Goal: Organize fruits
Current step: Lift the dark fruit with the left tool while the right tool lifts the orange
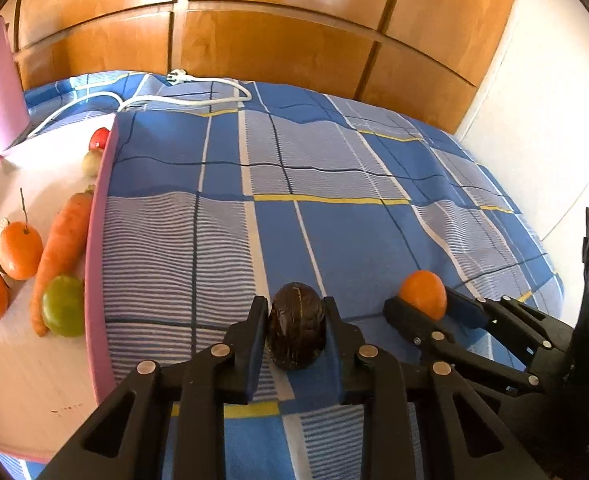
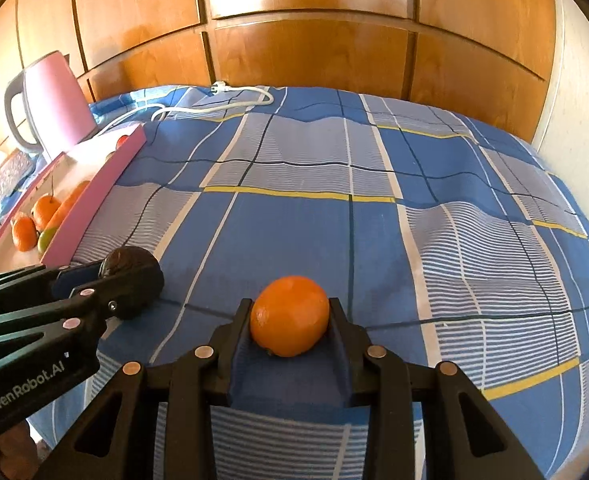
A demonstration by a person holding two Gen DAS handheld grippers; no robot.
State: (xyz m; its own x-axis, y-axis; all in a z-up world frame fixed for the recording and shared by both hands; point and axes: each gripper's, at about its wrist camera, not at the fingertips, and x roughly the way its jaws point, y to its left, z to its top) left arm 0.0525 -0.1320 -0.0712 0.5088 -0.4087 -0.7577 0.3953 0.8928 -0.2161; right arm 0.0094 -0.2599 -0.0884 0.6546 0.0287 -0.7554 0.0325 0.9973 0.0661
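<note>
Your left gripper (image 1: 295, 312) had its fingers clamped on the dark avocado (image 1: 296, 326); your right gripper (image 2: 290, 312) gripped the orange (image 2: 289, 321) between its fingers, above the bed (image 2: 414, 240).

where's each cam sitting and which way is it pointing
Left wrist: on the left gripper, looking down along its fingers at the avocado they clamp; pink tray to the left.
Right wrist: on the right gripper, looking down at the orange between its fingers.
Shared: each shows the other gripper, both fruits, the checked bedspread, the white cable and the wooden panels.
</note>
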